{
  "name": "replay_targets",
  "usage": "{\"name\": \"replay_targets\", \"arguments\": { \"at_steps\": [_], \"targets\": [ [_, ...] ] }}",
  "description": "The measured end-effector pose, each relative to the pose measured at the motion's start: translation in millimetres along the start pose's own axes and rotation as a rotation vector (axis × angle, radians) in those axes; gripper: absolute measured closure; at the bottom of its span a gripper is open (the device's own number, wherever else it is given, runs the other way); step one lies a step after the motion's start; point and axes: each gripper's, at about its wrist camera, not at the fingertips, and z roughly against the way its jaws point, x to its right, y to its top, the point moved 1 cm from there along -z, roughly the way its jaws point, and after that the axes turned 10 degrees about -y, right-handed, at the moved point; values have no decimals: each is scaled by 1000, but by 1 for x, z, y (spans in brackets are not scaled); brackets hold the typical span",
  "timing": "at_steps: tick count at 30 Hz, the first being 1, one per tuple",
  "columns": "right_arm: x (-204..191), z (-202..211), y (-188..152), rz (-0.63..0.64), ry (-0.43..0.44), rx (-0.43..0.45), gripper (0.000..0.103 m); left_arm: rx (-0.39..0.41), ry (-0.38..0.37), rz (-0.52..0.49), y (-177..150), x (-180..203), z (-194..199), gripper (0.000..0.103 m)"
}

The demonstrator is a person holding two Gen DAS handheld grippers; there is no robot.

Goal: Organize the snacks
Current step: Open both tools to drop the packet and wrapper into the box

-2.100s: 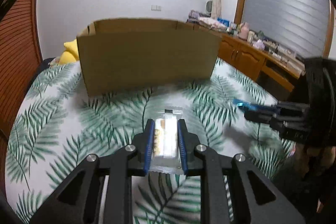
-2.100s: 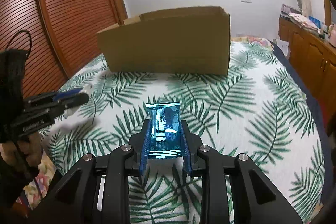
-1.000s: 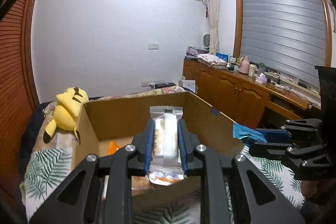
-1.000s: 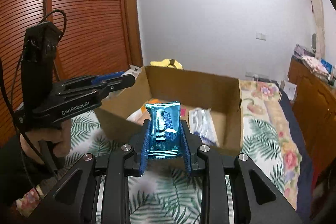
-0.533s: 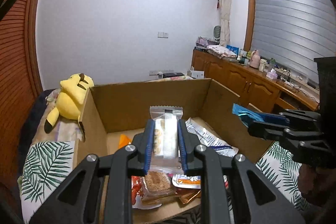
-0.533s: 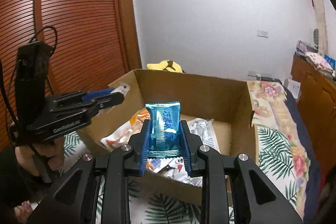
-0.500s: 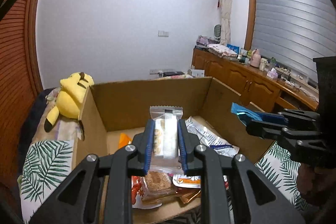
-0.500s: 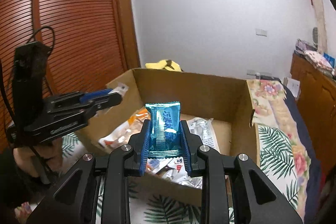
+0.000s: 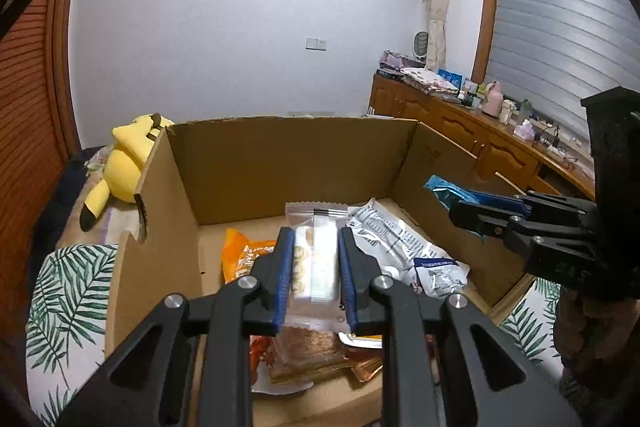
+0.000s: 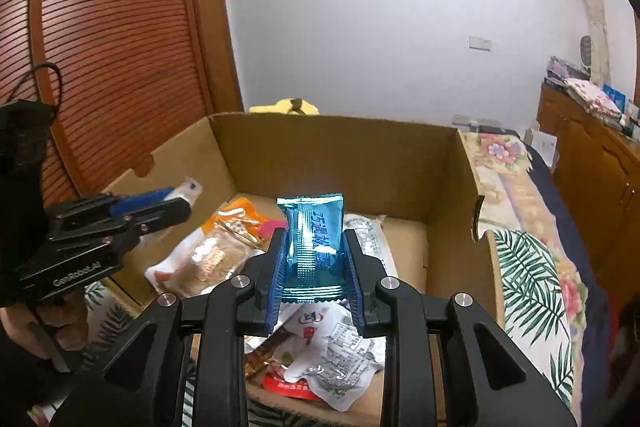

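My left gripper [image 9: 313, 255] is shut on a clear-wrapped biscuit pack [image 9: 314, 263] and holds it over the open cardboard box [image 9: 280, 163]. My right gripper [image 10: 314, 259] is shut on a shiny blue snack packet [image 10: 314, 235] and holds it over the same box [image 10: 340, 155]. Several snack packs lie inside: an orange bag [image 9: 240, 255], a white printed bag [image 9: 400, 247] and a brown cake pack [image 9: 308, 351]. The right gripper also shows in the left wrist view [image 9: 452, 199], the left gripper in the right wrist view [image 10: 176, 203].
The box stands on a bed with a palm-leaf cover [image 9: 68, 291]. A yellow plush toy [image 9: 124, 159] lies behind the box. Wooden cabinets [image 9: 460, 131] with clutter run along the right wall. A slatted wooden wardrobe [image 10: 112, 67] is at the left.
Both grippers rose from the bed cover and moved forward over the box with their packs. In the last half second both came a little lower and closer to the box's contents.
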Motion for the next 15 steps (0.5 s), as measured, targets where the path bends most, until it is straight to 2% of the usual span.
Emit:
{"name": "replay_targets", "arguments": {
  "at_steps": [3, 7, 11, 15],
  "targets": [
    [0, -5, -3, -8, 6, -13, 77, 3, 10, -12, -2, 2, -2, 76],
    [-2, -6, -4, 4, 0, -2, 75, 8, 7, -32, -4, 5, -2, 51],
    [-5, -5, -6, 20, 9, 8, 50, 15, 20, -43, -6, 5, -1, 49],
    [-5, -3, -8, 13, 7, 17, 49, 21, 30, -45, -6, 5, 0, 48]
  ]
}}
